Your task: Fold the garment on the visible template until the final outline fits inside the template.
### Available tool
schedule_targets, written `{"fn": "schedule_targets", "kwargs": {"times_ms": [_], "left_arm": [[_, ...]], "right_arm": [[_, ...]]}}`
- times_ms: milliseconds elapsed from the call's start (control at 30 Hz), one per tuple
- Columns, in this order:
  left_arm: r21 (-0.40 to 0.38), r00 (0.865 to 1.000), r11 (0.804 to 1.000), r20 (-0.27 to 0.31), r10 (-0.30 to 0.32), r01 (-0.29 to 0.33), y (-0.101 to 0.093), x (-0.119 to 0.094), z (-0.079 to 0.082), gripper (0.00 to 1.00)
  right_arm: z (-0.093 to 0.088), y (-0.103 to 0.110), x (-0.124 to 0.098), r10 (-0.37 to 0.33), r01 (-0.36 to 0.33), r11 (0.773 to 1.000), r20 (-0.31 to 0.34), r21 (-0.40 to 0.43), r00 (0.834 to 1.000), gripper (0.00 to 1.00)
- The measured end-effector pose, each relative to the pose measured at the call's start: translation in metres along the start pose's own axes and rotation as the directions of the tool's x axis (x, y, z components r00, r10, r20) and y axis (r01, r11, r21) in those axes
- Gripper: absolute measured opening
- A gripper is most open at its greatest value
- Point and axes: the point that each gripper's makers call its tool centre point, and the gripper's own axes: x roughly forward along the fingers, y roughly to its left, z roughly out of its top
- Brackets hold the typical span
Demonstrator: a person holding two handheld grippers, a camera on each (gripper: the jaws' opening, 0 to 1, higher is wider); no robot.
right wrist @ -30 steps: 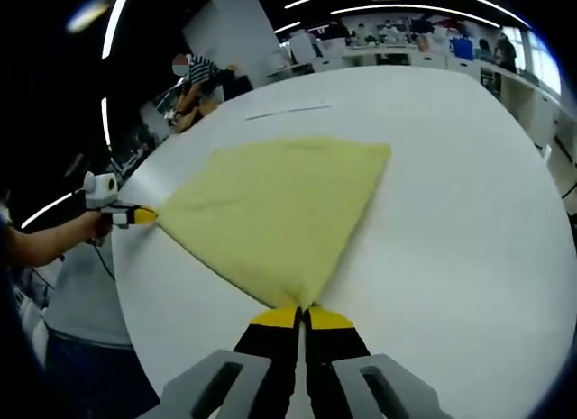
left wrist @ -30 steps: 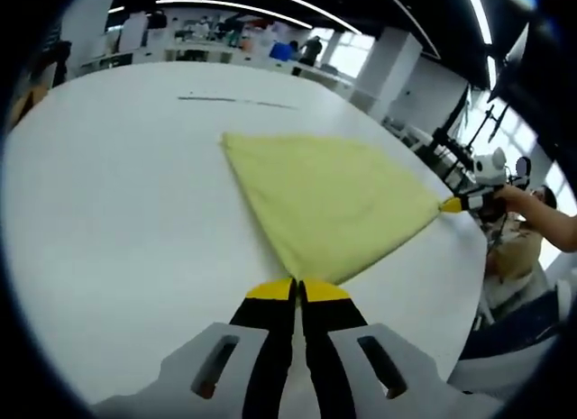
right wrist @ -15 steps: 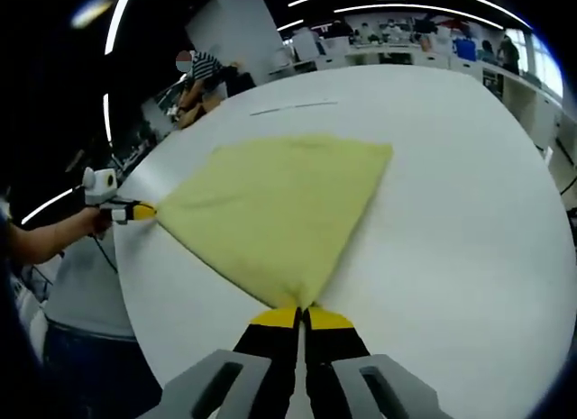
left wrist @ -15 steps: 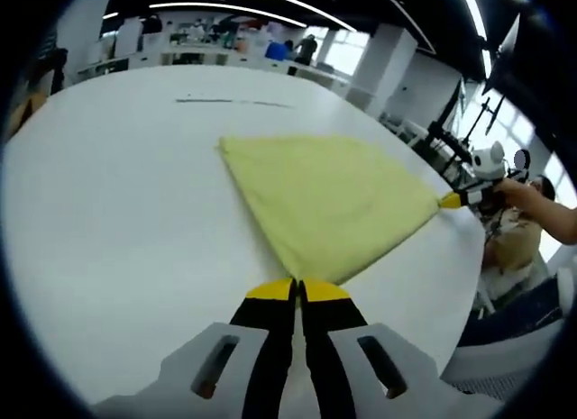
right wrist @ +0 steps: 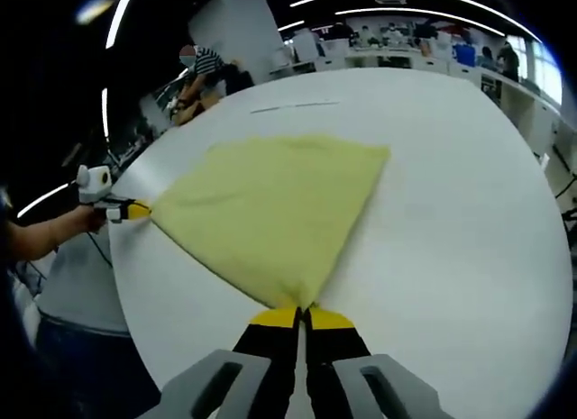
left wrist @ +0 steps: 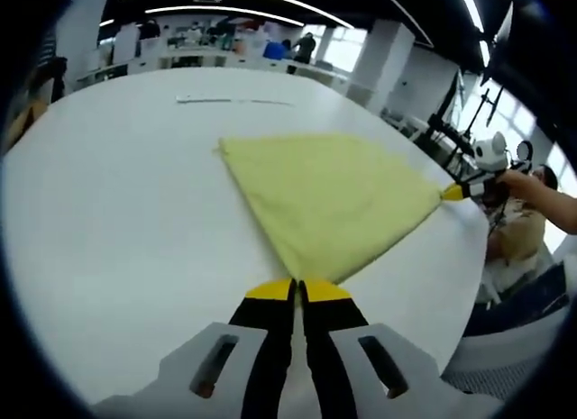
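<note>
A yellow garment point(left wrist: 329, 194) lies spread flat on the white round table point(left wrist: 108, 221), stretched between two held corners. In the left gripper view my left gripper point(left wrist: 297, 288) is shut on the near corner. My right gripper point(left wrist: 453, 192) pinches the far right corner at the table's edge. In the right gripper view the garment point(right wrist: 270, 203) runs from my right gripper point(right wrist: 300, 313), shut on its near corner, to my left gripper point(right wrist: 135, 210) at the left edge. A thin line marking point(left wrist: 234, 101) crosses the table beyond the cloth.
A person's hand point(left wrist: 541, 189) holds the gripper past the table's right edge. A seated person point(right wrist: 200, 68) is beyond the table's far left side. Desks and equipment point(right wrist: 397, 40) line the back of the room. Bare tabletop point(right wrist: 469, 221) lies right of the cloth.
</note>
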Motion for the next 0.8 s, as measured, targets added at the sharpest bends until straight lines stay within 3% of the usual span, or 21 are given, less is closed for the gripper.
{"fn": "schedule_targets", "kwargs": {"times_ms": [167,367,633,800], "left_arm": [[-0.016,0.999,1.000,0.040,0.016,-0.016,0.003,-0.004,0.005,0.10],[0.018,0.997,0.999,0.065,0.033,-0.034,0.002,-0.009,0.012,0.24],[0.083,0.991,0.994,0.122,0.056,-0.066,-0.006,-0.024,0.027,0.57],[0.127,0.989,0.991,0.147,0.024,-0.043,-0.020,-0.033,0.034,0.63]], "right_arm": [[0.004,0.001,-0.003,-0.014,0.015,0.999,0.023,-0.029,1.000,0.06],[0.019,0.009,-0.012,-0.004,0.009,0.998,0.072,-0.065,0.997,0.33],[0.034,0.027,-0.025,0.015,-0.001,0.994,0.119,-0.113,0.993,0.63],[0.037,0.041,-0.031,0.029,-0.009,0.990,0.142,-0.144,0.989,0.77]]}}
